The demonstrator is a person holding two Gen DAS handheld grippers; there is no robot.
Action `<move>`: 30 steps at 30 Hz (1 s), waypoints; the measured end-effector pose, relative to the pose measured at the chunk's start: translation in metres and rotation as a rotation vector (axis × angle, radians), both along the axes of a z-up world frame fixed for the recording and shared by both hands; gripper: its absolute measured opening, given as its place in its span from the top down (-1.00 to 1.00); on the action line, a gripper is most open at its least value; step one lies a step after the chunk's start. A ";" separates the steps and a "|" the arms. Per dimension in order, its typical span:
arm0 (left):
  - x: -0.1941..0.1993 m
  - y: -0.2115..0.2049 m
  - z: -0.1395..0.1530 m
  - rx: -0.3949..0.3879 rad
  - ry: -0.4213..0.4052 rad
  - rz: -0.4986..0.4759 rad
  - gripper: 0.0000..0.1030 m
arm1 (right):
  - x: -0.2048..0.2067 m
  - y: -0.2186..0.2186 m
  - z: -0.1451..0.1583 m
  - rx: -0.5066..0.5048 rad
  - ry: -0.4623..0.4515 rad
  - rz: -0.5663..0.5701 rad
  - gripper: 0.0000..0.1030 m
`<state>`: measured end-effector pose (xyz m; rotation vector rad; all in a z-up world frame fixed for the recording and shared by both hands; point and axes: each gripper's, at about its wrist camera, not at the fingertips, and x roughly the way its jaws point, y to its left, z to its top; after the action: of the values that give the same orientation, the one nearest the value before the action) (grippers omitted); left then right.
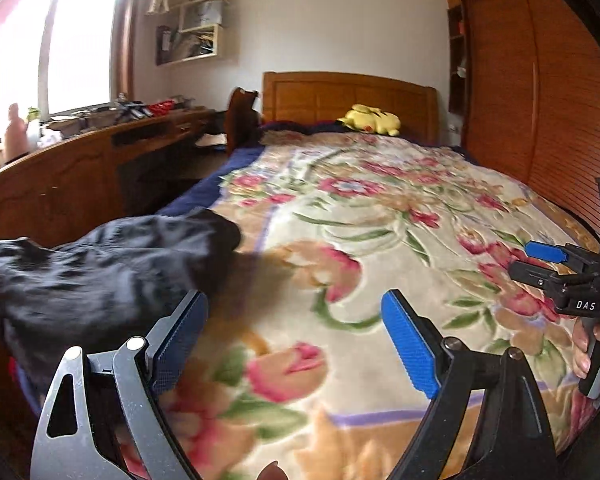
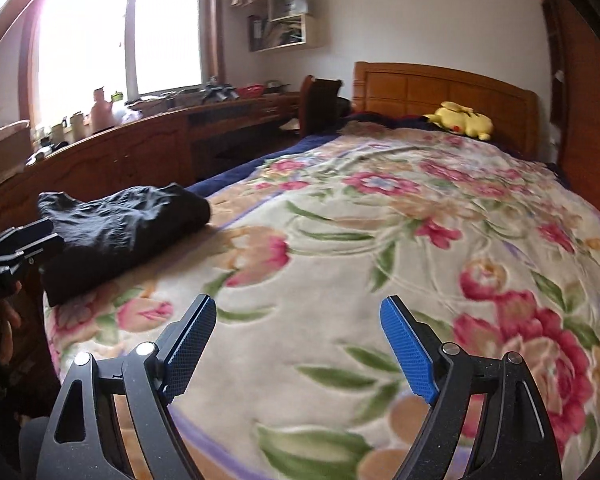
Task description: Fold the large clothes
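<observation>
A black garment (image 1: 100, 272) lies folded in a thick bundle at the near left corner of the floral blanket (image 1: 380, 208); in the right wrist view the same garment (image 2: 124, 224) sits at the left. My left gripper (image 1: 296, 312) is open just right of the bundle, over the blanket, with nothing between its blue pads. My right gripper (image 2: 298, 308) is open over bare blanket (image 2: 380, 240), clear of the garment. A hand holds the right gripper (image 1: 532, 260) at the right edge of the left wrist view. The left gripper (image 2: 44, 236) shows at the left edge, beside the garment.
A yellow plush toy (image 1: 370, 119) lies by the wooden headboard (image 1: 348, 96). A long wooden desk (image 2: 140, 152) cluttered with bottles runs along the bed's left side under a window, with a chair (image 2: 320, 100) at its far end. A wooden wardrobe (image 1: 540, 100) stands on the right.
</observation>
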<state>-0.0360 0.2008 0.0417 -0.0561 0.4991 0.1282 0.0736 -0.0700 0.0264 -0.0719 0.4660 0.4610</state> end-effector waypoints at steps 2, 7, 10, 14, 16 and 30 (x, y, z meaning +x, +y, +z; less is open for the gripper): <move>0.007 -0.014 -0.004 0.001 0.006 -0.013 -0.73 | 0.001 -0.008 -0.004 0.004 0.002 -0.019 -0.66; 0.033 -0.048 -0.017 -0.001 0.037 -0.055 -0.73 | 0.004 -0.030 -0.012 0.011 0.006 -0.062 -0.66; 0.051 -0.071 -0.022 0.004 0.047 -0.080 -0.73 | 0.010 -0.039 -0.017 -0.003 -0.007 -0.092 -0.66; 0.079 -0.106 -0.027 0.027 0.047 -0.123 -0.73 | 0.018 -0.054 -0.023 -0.015 0.002 -0.130 -0.66; 0.091 -0.122 -0.028 0.026 0.045 -0.144 -0.73 | 0.021 -0.061 -0.022 0.005 0.012 -0.143 -0.66; 0.133 -0.185 -0.020 -0.004 -0.005 -0.226 -0.73 | 0.010 -0.103 -0.020 0.043 -0.063 -0.278 -0.66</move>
<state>0.0972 0.0156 0.0218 -0.0037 0.4971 -0.0940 0.0832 -0.1728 0.0063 0.0201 0.3964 0.1952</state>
